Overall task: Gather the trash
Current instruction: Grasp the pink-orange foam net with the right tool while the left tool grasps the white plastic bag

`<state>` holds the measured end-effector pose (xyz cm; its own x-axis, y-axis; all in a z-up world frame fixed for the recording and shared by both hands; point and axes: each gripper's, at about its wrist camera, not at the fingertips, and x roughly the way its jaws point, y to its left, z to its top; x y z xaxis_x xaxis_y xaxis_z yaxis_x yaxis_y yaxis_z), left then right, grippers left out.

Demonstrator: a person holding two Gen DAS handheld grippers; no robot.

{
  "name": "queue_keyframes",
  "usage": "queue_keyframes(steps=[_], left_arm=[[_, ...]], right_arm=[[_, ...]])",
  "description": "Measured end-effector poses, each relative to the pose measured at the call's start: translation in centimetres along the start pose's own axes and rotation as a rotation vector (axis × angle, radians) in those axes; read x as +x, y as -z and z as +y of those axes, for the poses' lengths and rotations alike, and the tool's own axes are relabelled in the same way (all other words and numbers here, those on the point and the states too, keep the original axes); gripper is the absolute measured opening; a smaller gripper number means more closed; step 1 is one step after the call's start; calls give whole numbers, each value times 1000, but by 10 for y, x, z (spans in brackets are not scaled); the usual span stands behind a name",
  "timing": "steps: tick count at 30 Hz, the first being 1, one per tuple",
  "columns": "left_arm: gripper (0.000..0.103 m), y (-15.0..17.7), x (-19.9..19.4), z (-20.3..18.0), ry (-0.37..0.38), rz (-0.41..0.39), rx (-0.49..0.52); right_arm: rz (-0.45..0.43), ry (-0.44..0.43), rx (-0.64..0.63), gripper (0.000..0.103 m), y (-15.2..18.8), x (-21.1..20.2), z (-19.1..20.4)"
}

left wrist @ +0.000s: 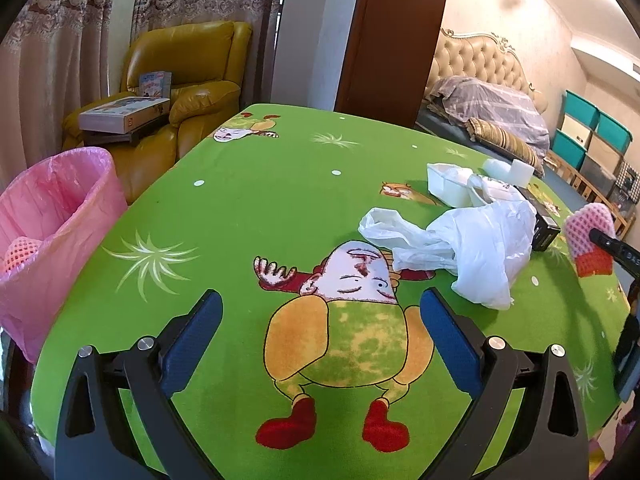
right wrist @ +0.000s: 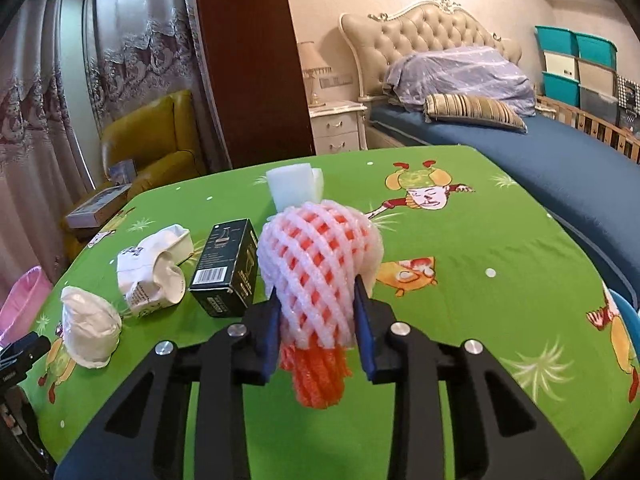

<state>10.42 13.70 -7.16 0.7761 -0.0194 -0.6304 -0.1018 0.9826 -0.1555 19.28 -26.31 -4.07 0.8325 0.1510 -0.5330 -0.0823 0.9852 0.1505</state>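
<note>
Right gripper (right wrist: 316, 308) clamped on pink foam fruit net (right wrist: 320, 276), raised above green tablecloth (right wrist: 500, 320). Left gripper (left wrist: 320, 320) spread wide, empty, over cloth. White plastic bag (left wrist: 472, 248), black box (right wrist: 228, 268) lying on cloth; pink-lined bin (left wrist: 52, 216) at table's left edge.

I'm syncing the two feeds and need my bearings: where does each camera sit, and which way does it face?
Left wrist: on the left gripper, looking down across the green table toward the armchair; its open blue pads show, nothing between.
Right wrist: on the right gripper, facing the bed; its pads pinch a pink foam net.
Shared: white plastic bag, black box, pink-lined bin, foam net.
</note>
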Motion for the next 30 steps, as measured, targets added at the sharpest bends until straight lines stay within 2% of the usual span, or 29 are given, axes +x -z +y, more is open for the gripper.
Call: queue_keyframes(steps=[5, 9, 15, 19, 23, 24, 26, 28, 30], left_arm=[[93, -3, 1, -10, 7, 30, 43], [93, -6, 0, -36, 120, 64, 36], [94, -13, 17, -91, 152, 86, 131], [94, -20, 35, -110, 128, 97, 132], [93, -27, 58, -114, 69, 147, 109], [91, -28, 61, -114, 74, 167, 102], [70, -26, 59, -114, 74, 161, 119], [55, -23, 55, -114, 81, 151, 142], [49, -19, 46, -112, 78, 124, 156]], right_arm=[[-24, 5, 16, 31, 0, -9, -2], [-41, 14, 1, 31, 1, -14, 2], [-35, 9, -3, 31, 2, -14, 4], [-29, 4, -3, 31, 1, -13, 4], [-30, 2, -15, 31, 1, -14, 7], [-29, 0, -17, 31, 1, -14, 8], [-27, -3, -15, 31, 2, -15, 6], [-18, -9, -10, 31, 2, -14, 5], [-15, -12, -7, 31, 2, -14, 4]])
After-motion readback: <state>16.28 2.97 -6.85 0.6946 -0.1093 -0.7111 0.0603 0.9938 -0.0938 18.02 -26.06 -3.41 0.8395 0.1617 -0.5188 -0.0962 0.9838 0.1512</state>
